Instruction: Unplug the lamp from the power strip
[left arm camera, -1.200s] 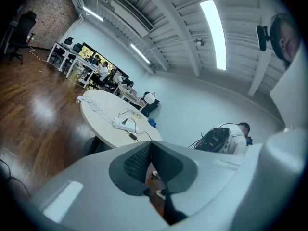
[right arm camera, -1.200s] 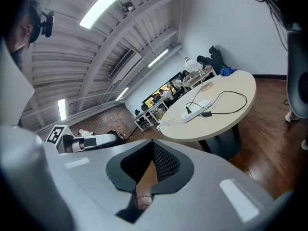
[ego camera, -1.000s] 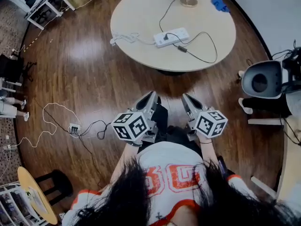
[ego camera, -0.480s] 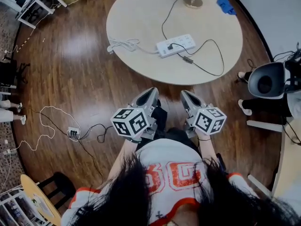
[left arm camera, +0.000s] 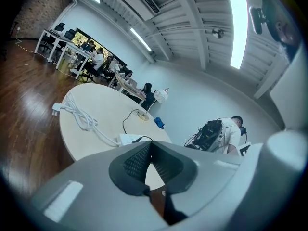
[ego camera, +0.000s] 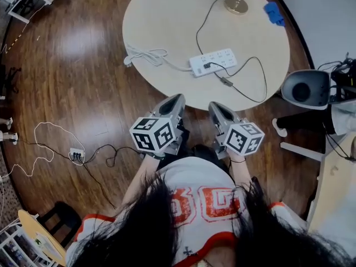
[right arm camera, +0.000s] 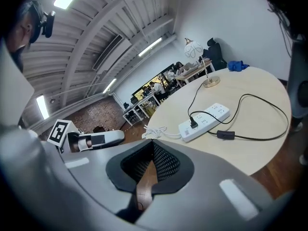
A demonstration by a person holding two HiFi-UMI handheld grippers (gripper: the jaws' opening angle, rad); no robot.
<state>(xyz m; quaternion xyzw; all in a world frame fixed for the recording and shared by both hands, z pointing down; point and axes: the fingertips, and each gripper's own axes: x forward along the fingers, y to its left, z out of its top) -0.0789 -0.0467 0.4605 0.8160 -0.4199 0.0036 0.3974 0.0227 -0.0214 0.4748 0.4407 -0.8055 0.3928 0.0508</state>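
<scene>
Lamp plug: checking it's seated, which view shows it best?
Right gripper view: the black plug sits clearly in the power strip. Head view shows it tiny; left gripper view only glimpses it above the claw.

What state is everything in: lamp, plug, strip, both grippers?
lamp: upright on the table.
lamp plug: seated in the power strip.
power strip: flat on the table; its own white cord lies loose, plug end unconnected.
left gripper: shut, empty, short of the strip.
right gripper: shut, empty, short of the strip.
</scene>
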